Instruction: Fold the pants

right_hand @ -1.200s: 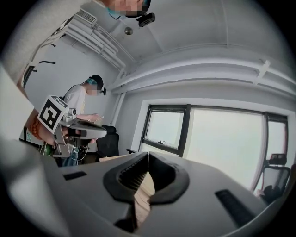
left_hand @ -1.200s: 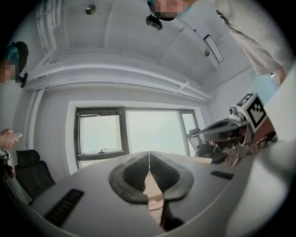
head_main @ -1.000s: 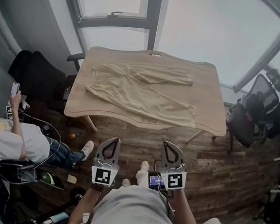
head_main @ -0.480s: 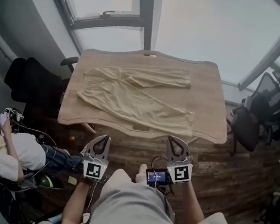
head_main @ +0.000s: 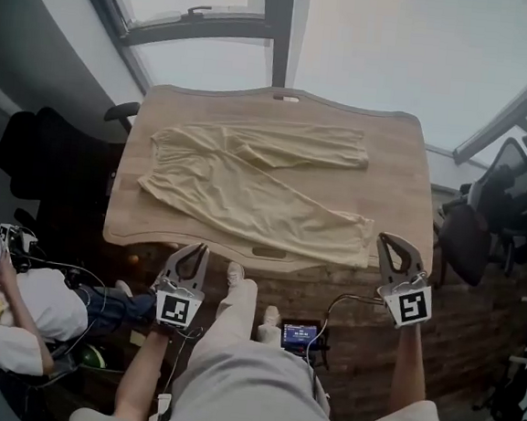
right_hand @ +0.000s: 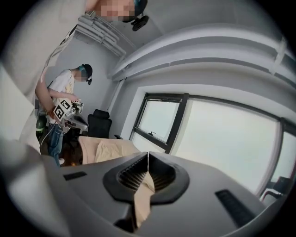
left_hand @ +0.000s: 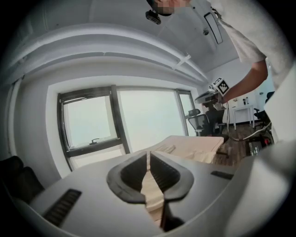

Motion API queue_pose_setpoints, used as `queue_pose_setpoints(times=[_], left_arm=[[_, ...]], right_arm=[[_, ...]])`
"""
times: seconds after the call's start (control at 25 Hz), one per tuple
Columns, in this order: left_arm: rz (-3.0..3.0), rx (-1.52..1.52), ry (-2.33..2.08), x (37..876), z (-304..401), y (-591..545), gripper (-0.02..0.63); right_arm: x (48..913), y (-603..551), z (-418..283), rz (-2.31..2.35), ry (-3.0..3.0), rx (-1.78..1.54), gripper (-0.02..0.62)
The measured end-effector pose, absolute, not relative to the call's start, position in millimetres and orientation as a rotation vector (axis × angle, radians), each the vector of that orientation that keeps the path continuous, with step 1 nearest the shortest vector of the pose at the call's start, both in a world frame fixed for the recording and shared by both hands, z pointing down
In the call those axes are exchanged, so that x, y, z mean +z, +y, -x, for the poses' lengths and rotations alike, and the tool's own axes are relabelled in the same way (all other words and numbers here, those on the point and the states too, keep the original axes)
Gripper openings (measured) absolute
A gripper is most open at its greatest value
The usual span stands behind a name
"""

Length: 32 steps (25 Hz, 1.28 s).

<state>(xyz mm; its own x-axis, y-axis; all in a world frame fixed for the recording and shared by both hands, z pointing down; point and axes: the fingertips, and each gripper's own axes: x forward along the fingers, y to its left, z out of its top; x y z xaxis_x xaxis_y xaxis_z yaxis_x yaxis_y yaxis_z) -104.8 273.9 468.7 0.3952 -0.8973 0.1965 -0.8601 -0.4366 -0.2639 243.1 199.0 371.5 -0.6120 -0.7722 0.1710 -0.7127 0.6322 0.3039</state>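
While spread flat at frame centre, pale yellow fabric pants (head_main: 256,191) lie on light wooden table (head_main: 397,166), waistband left, legs right. Left gripper (head_main: 201,248) below table's near edge, jaws together, empty. Right gripper (head_main: 386,238) lower right, beside leg cuff, jaws together, empty.

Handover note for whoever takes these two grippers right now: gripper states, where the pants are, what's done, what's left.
Left gripper: shut, empty, at the near edge of the table, left side, off the cloth.
Right gripper: shut, empty, by the near right corner.
Pants: spread flat on the table, waist to the left, legs running right and splayed apart.
Done: no fold made.
Left: open both grippers, grasp the pants, fold them.
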Motion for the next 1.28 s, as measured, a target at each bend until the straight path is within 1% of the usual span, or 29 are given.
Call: queue_pose_setpoints(times=[0.12, 0.24, 0.36, 0.44, 0.48, 0.56, 0.88, 1.08, 1.28], left_arm=[[2.581, -0.423, 1.535, 480, 113, 240, 0.012], [2.666, -0.519, 1.462, 512, 127, 216, 0.02], [2.709, -0.698, 1.313, 553, 146, 198, 0.089], [2.726, -0.827, 1.188, 587, 157, 194, 0.102], [2.725, -0.894, 1.119, 603, 162, 193, 0.107], [2.704, -1.039, 0.983, 636, 171, 188, 0.112], [2.558, -1.443, 0.676, 730, 194, 187, 0.13], [2.526, -1.603, 0.656, 761, 207, 182, 0.138], [2.528, -1.744, 0.616, 783, 189, 185, 0.144]], right_arm=[[371, 173, -232, -1.188, -2.568, -0.305, 0.005], [419, 171, -204, -1.115, -2.499, -0.287, 0.006], [483, 171, -177, -1.044, -2.379, -0.163, 0.008], [525, 175, -165, -0.966, -2.31, -0.097, 0.009], [545, 176, -161, -0.92, -2.276, -0.086, 0.015], [582, 175, -156, -0.819, -2.209, -0.079, 0.073], [714, 219, -153, -0.3, -1.997, -0.11, 0.114], [754, 225, -164, -0.249, -1.975, -0.043, 0.114], [776, 225, -163, -0.172, -1.971, -0.039, 0.114]])
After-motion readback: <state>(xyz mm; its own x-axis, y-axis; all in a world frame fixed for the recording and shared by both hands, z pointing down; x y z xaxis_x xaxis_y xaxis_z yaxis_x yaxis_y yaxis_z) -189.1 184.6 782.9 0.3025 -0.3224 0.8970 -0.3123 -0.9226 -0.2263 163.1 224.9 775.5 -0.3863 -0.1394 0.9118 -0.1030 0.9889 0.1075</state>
